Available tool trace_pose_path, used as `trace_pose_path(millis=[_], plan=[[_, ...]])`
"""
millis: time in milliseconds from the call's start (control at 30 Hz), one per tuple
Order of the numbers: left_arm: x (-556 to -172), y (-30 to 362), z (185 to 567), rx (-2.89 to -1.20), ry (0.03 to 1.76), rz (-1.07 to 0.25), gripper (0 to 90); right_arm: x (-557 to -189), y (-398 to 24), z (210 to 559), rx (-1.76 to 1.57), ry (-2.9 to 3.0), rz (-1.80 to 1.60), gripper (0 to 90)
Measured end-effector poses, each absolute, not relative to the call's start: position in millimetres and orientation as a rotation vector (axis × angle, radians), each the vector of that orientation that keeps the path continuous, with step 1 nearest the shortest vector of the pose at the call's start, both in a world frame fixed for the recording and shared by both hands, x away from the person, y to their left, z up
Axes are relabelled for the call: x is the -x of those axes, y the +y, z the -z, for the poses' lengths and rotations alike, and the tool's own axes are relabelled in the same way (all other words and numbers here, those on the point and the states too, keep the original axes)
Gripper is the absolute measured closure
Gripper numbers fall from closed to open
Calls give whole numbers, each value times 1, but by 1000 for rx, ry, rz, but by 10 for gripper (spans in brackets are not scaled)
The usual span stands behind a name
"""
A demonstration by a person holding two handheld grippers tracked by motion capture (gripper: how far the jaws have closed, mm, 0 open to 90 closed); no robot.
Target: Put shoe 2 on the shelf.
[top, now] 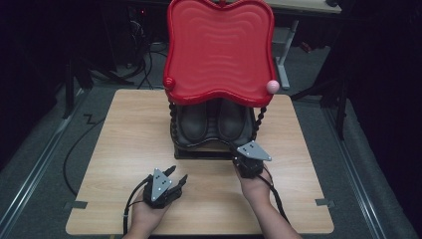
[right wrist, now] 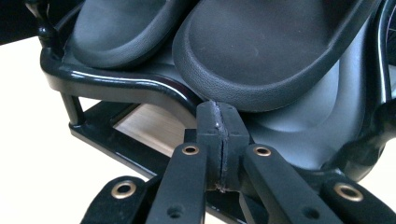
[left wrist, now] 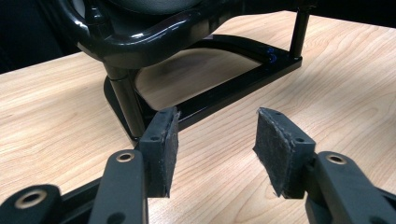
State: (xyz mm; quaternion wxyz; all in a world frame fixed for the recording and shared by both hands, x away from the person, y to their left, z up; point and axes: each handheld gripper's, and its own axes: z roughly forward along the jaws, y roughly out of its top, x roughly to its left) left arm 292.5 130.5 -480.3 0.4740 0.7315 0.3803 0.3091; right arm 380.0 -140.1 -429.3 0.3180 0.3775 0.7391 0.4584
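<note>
Tongs of the left gripper (top: pixel 175 178) are seen held wide apart above the tabletop (top: pixel 124 129), with nothing between the 2 pads (left wrist: pixel 164 140). In the left gripper view, bare wood is seen between and beneath them, and the black base frame (left wrist: pixel 224 91) of the rack lies just ahead of them, apart from both pads. One thin black post (left wrist: pixel 127 100) of the rack rises just beyond the left pad.

Ahead and to the right of these tongs, the 2-tier rack (top: pixel 215 144) is set on the tabletop. A pair of dark shoes (top: pixel 213 122) is carried on its lower tier, and a red wavy tray (top: pixel 219 50) forms the top tier, with a pink ball (top: pixel 272 86) at its right front corner.

The tongs of the right gripper (right wrist: pixel 219 116) are pressed fully together, with nothing visible between them. Their tips are placed at the glossy black rim (right wrist: pixel 116 86) of the lower tier, right under the toe of the right shoe (right wrist: pixel 271 56); whether the rim or the toe is touched cannot be told. The left shoe (right wrist: pixel 121 28) is seen farther to the left of those tips. In the high view, the right gripper (top: pixel 245 160) is held at the front right corner of the rack.
</note>
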Motion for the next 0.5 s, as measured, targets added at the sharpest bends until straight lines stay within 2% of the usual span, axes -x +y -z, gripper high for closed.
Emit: trace_pose_path(millis=[300,500], plan=[[-291,130,481,-1795,923,-747,487,-394,-134,426,-1021,1953,-1209,868],[-292,130,481,-1797,922,-744,486,-390,-137,423,-1030,1936,-1255,852]])
